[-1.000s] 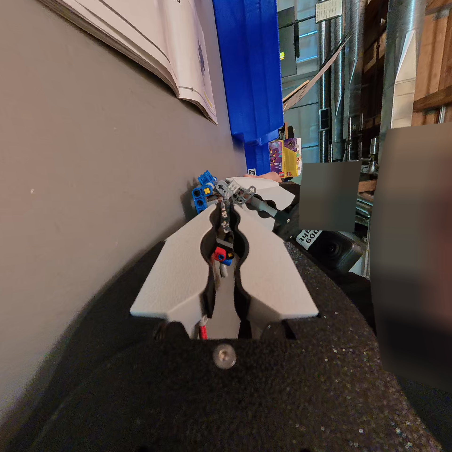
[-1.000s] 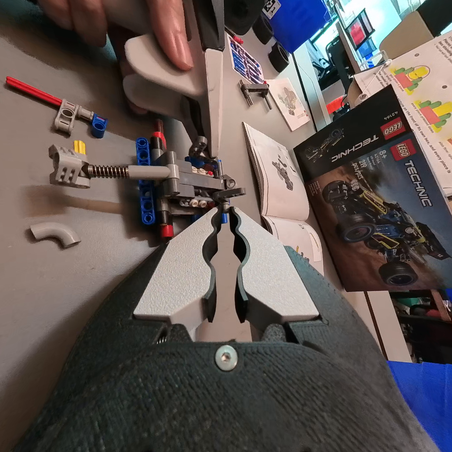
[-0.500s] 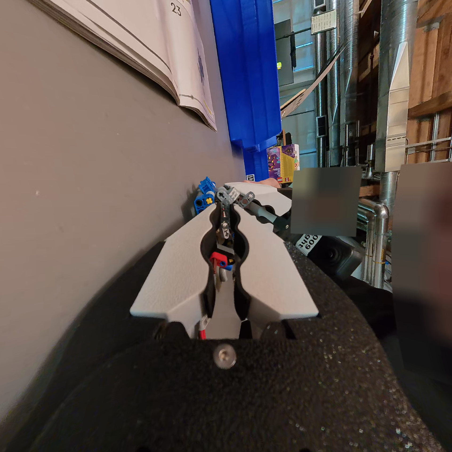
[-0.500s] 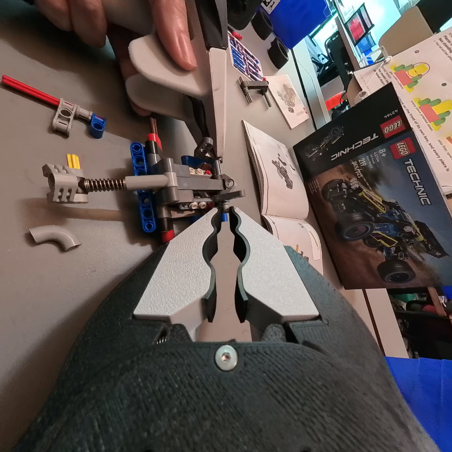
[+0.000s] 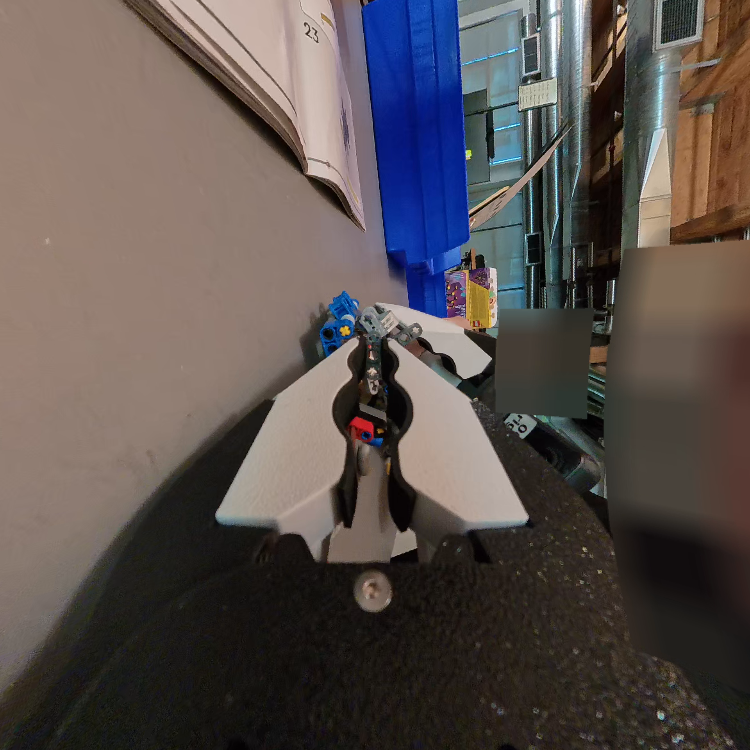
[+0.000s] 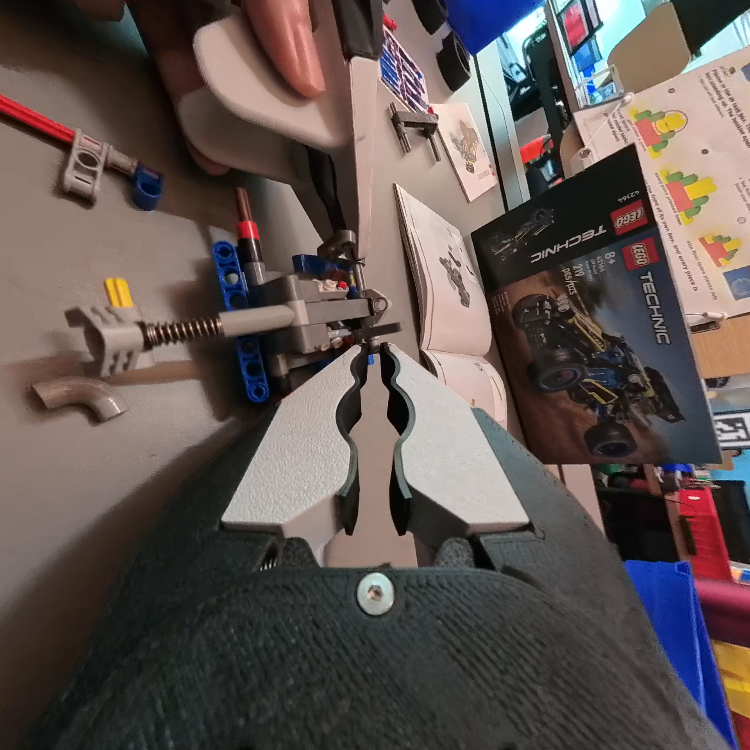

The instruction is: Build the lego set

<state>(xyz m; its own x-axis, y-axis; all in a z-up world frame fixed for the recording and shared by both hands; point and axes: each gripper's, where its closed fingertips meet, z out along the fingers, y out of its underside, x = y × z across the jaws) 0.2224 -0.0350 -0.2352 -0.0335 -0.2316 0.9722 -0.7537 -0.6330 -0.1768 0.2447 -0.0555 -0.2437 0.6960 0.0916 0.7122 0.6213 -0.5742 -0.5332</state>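
left gripper (image 5: 373, 345) clamped on a toy brick assembly (image 5: 375, 324) over a grey table (image 5: 142, 284).

its two pale fingers (image 5: 308, 426) pinch a thin dark beam with holes that runs down between them, with red and blue bricks deeper in the gap. just past the tips sit a blue beam (image 5: 335, 330) with a yellow pin and grey connectors. the other gripper (image 5: 442, 341) lies right behind the assembly. an open booklet (image 5: 284, 93) rests farther along the table, beside a blue bin (image 5: 414, 134), and a purple and yellow box (image 5: 473, 298) stands beyond.
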